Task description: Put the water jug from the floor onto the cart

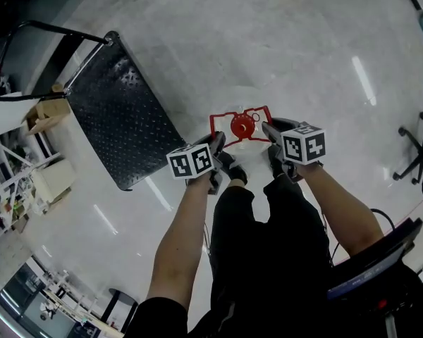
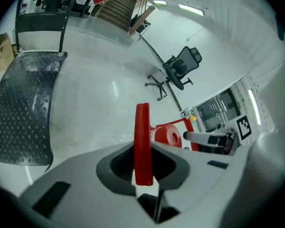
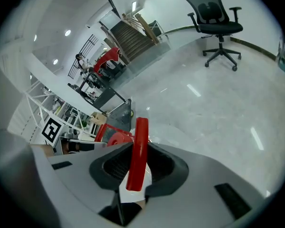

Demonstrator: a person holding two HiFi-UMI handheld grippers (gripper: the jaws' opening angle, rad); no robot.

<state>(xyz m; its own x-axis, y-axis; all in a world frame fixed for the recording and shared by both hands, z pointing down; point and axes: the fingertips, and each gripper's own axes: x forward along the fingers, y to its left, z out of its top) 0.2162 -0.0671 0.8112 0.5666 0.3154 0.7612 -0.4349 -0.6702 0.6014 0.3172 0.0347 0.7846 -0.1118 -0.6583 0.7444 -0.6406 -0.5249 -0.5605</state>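
Head view shows left gripper point(image 1: 216, 144) and right gripper point(image 1: 269, 131) clamped on the red handle point(image 2: 142, 137) of the water jug point(image 1: 242, 126), short of the cart point(image 1: 120, 111); uneven lifting could let that thin handle slip free.

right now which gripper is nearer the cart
The left gripper: the cart lies left of it, while the right gripper holds the far handle of the jug.

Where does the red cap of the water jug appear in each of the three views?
Head view: red cap near centre.
Left gripper view: red cap slightly right of centre, lower half.
Right gripper view: red cap left of centre, lower half.
Shared landmark: the black cart, left of centre in every view.
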